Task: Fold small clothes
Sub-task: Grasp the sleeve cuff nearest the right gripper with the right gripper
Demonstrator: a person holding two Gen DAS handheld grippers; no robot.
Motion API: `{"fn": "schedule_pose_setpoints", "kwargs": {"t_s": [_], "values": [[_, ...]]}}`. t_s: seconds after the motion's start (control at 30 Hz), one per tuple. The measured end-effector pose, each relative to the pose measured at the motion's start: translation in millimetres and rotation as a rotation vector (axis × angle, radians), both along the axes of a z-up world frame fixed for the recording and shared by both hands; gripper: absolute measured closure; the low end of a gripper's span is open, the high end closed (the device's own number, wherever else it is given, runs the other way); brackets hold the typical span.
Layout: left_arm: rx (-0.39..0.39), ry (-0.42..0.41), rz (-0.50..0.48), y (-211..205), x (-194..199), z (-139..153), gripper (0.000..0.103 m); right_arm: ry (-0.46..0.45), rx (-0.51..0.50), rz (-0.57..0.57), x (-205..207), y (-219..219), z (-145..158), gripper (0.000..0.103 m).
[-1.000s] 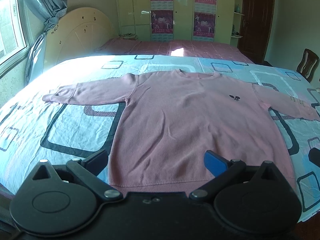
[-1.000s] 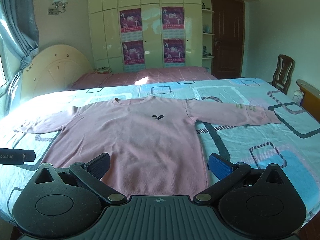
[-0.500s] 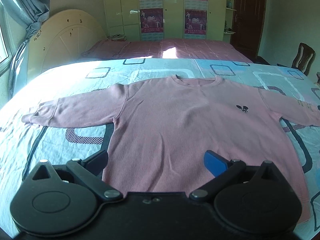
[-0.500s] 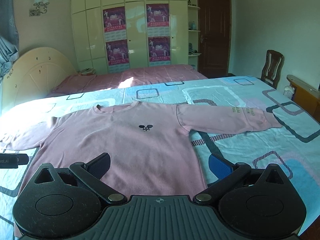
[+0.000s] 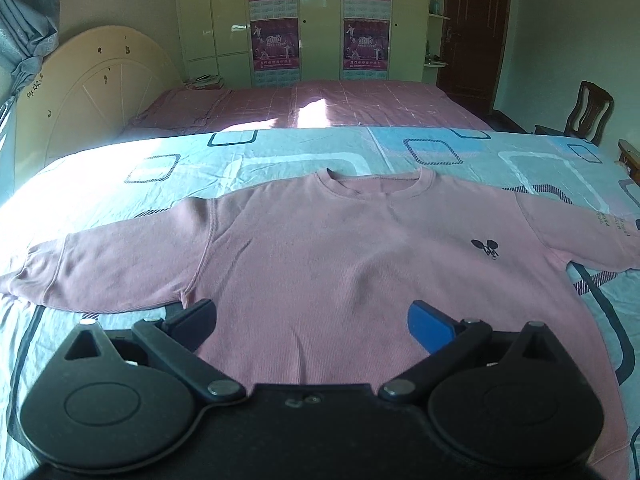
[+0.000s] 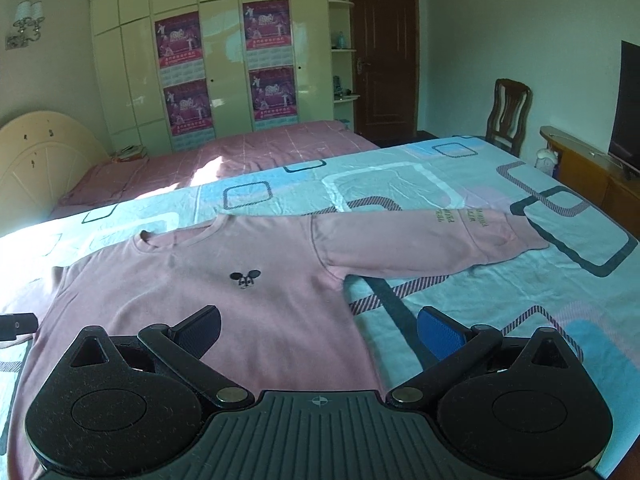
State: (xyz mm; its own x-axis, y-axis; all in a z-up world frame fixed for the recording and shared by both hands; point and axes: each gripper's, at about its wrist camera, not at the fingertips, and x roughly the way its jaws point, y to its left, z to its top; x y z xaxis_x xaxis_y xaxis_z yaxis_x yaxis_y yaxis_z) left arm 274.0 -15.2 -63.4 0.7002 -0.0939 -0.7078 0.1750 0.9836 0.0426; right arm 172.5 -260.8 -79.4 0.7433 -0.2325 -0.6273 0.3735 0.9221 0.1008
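A pink long-sleeved sweatshirt lies flat, face up, on the blue patterned bedsheet, collar away from me, both sleeves spread out sideways. It also shows in the right wrist view, with a small black logo on the chest. My left gripper is open and empty above the lower left of the body, near the left armpit. My right gripper is open and empty above the lower right side of the body, by the right sleeve.
A second bed with a pink cover stands behind, with a cream headboard at the left. A wardrobe with posters, a dark door, a wooden chair and a wooden unit line the room.
Both grippers have moved forward over the sweatshirt, past its hem. The left view has shifted toward the left sleeve, the right view toward the right sleeve. Both stay open.
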Motion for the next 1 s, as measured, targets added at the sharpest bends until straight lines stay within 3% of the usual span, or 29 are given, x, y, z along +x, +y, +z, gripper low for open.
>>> {"fn": "schedule_pose_setpoints", "kwargs": {"t_s": [0.1, 0.7, 0.8, 0.97, 1.0], "values": [[-0.018, 0.013, -0.010, -13, 12, -9, 0.000, 0.014, 0.000, -0.035, 12, -34, -10, 0.000], [0.061, 0.056, 0.006, -110, 87, -66, 0.001, 0.093, 0.088, -0.261, 81, -260, -97, 0.001], [0.060, 0.044, 0.022, -118, 95, -70, 0.001, 0.104, 0.135, -0.320, 86, -291, -114, 0.023], [0.076, 0.049, 0.025, -124, 106, -74, 0.001, 0.097, 0.198, -0.396, 87, -326, -132, 0.023], [0.076, 0.059, 0.022, -125, 109, -75, 0.001, 0.092, 0.211, -0.401, 88, -330, -135, 0.027]]}}
